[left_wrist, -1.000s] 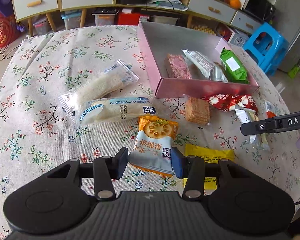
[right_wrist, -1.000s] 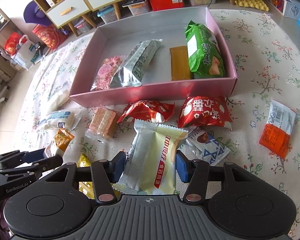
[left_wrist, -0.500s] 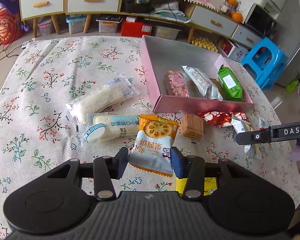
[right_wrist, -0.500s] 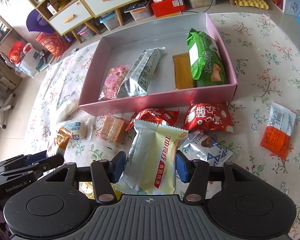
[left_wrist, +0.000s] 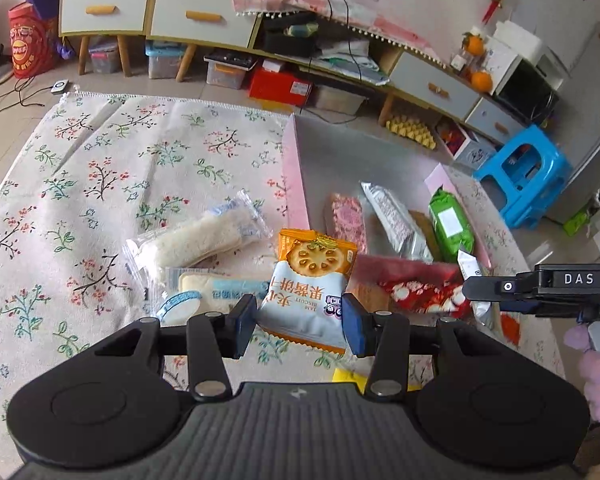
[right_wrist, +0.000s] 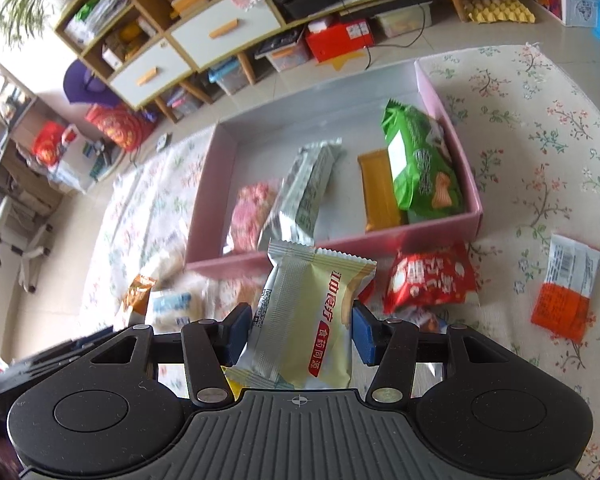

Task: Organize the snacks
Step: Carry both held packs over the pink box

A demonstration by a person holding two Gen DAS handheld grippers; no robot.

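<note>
Both packets hang clear of the pink box (right_wrist: 340, 242) rim.

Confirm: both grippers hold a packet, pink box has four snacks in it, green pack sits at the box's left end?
Wrong end. The right wrist view shows the green pack at the right end of the pink box. Both grippers do hold packets, and the box has four snacks.

one pink box (right_wrist: 440, 236) holds four snack packets: one pink (right_wrist: 252, 212), one silver (right_wrist: 304, 192), one amber (right_wrist: 378, 196), one green (right_wrist: 420, 164). two tools each grip one packet: one orange-and-white biscuit packet (left_wrist: 310, 284) and one pale yellow packet (right_wrist: 308, 320). on the worktop cloth lie two clear-wrapped white rice snacks (left_wrist: 196, 240), two red packets (right_wrist: 432, 280), and one orange-and-white sachet (right_wrist: 566, 284).
</note>
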